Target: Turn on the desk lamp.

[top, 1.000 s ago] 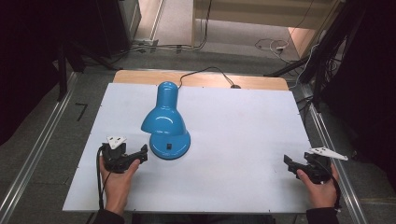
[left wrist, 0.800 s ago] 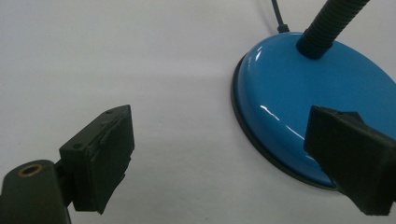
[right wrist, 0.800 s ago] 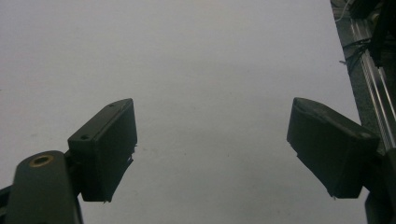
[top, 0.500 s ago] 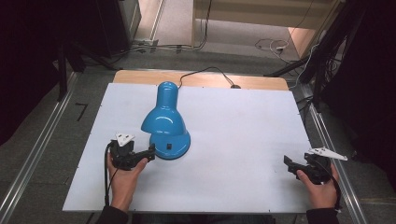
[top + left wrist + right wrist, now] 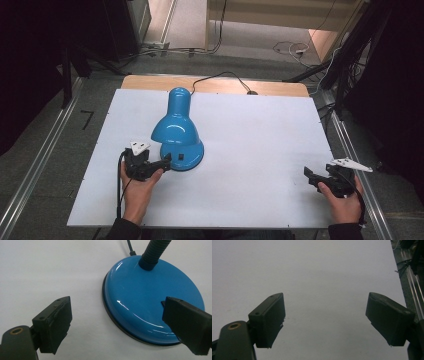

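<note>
A blue desk lamp stands left of centre on the white table (image 5: 260, 135). Its shade (image 5: 175, 125) leans over its round base (image 5: 189, 155), which carries a small black switch (image 5: 180, 156). My left gripper (image 5: 165, 162) is open and its jaws point right at the near left rim of the base. In the left gripper view, the base (image 5: 150, 302) sits between and beyond the open jaws of the left gripper (image 5: 116, 312); the right jaw overlaps it and hides most of the switch. The ribbed neck (image 5: 156, 250) rises from the base. My right gripper (image 5: 309, 179) rests open near the table's right front corner, and in its own view the right gripper (image 5: 325, 312) has bare table between its jaws.
The lamp's black cable (image 5: 220, 77) runs off the far edge over a wooden strip (image 5: 280, 89). Metal rails (image 5: 45, 165) flank the table on both sides. Bare white surface lies between the lamp and my right gripper.
My left gripper has moved right, up to the rim of the lamp base. The right gripper and the lamp have stayed where they were.
</note>
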A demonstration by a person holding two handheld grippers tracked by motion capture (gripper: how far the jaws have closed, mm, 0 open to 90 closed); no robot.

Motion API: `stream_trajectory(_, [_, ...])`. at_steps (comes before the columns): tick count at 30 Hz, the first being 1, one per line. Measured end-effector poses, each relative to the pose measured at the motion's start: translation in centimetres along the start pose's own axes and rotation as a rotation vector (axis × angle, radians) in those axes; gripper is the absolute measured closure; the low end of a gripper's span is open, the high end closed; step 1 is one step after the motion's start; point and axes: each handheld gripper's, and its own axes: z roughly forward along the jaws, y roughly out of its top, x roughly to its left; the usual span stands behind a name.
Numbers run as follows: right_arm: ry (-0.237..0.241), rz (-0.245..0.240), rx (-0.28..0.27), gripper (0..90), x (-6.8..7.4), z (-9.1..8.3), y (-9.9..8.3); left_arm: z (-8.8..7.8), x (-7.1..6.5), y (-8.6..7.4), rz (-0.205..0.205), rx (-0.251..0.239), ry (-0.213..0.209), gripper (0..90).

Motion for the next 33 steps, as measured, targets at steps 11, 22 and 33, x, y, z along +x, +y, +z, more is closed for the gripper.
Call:
stream_trajectory(11, [0.001, 0.003, 0.009, 14.7, -0.1, 0.1, 0.0, 0.6, -0.7, 0.2, -0.004, -0.006, -0.021, 18.9])
stream_trajectory(22, [0.008, 0.01, 0.007, 14.7, -0.3, 0.1, -0.1, 1.2, -0.9, 0.3, 0.005, 0.003, -0.046, 30.9])
stream_trajectory(33, [0.007, 0.014, 0.008, 14.7, -0.3, 0.1, -0.1, 1.2, -1.3, 0.5, 0.006, -0.015, -0.071, 46.4])
